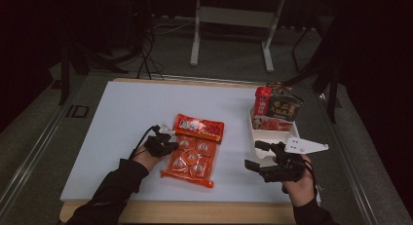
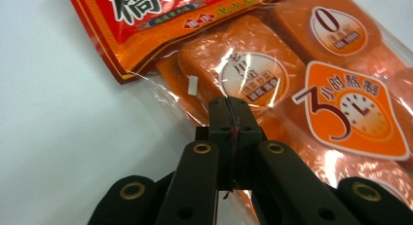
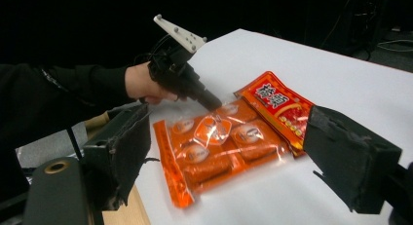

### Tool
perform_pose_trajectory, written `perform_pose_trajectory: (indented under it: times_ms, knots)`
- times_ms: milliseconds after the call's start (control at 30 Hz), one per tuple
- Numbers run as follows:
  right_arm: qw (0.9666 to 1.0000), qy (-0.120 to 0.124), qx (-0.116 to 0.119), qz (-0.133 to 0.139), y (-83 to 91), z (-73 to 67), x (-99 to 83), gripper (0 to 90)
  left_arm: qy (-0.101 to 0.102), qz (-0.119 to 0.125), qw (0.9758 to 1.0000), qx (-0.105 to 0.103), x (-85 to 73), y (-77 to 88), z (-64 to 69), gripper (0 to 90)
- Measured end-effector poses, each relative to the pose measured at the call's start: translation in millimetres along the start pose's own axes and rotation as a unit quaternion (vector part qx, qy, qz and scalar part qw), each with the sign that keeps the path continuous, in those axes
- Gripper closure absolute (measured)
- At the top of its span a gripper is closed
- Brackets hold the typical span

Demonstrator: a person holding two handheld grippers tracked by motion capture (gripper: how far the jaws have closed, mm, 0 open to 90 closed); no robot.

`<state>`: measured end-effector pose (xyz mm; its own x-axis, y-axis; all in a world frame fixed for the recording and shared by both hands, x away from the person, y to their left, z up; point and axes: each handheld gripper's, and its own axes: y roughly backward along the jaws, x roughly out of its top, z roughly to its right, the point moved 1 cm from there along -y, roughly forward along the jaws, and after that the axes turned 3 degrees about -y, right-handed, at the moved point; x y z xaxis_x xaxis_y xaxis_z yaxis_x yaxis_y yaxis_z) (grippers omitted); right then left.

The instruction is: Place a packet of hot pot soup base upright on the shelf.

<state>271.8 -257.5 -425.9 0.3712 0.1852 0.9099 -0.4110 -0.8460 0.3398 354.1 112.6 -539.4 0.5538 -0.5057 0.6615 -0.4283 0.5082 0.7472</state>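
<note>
An orange snack bag (image 1: 193,154) with a red header lies flat in the middle of the white sheet. My left gripper (image 1: 168,143) meets the bag's left edge. In the left gripper view its jaws (image 2: 233,110) are pressed together over the clear film of the snack bag (image 2: 311,88), and a sliver of red shows in their seam. My right gripper (image 1: 254,155) hovers to the right of the bag, open and holding nothing. In the right gripper view its wide-apart jaws (image 3: 229,157) frame the snack bag (image 3: 224,142) and the left gripper (image 3: 210,103) beyond it.
A white tray (image 1: 293,131) stands at the right, just behind my right gripper, holding a red packet (image 1: 263,102) and a dark packet (image 1: 285,106) upright. The white sheet (image 1: 126,118) covers the wooden table. A table frame stands on the floor beyond.
</note>
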Motion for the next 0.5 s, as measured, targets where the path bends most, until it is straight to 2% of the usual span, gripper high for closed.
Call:
perform_pose_trajectory:
  times_ms: [33,67,167,233,367,500]
  knots:
    - [1.0,0.001,-0.001,0.0,0.1,-0.1,-0.1,17.4,0.0,0.0,1.0,0.0,0.0,0.0,0.0,90.0]
    - [1.0,0.001,-0.001,0.0,0.3,-0.2,-0.2,17.4,-0.006,-0.001,0.9999,-0.008,1.6,-1.9,7.5,90.0]
    - [1.0,0.002,-0.002,0.0,0.5,-0.1,0.0,17.4,-0.013,-0.002,0.9997,-0.022,3.5,-3.6,17.7,90.0]
    - [1.0,0.002,-0.001,0.001,0.7,-0.3,0.4,17.4,-0.024,-0.005,0.9995,-0.02,4.2,-2.6,21.9,89.9]
    - [1.0,0.002,-0.001,0.001,1.0,-0.7,-0.1,17.4,-0.012,-0.007,0.9993,-0.034,-1.5,3.6,20.8,89.8]
    - [1.0,0.0,-0.001,-0.001,0.7,-0.3,-0.6,17.4,-0.011,-0.016,0.999,-0.041,-12.1,10.5,22.5,89.8]
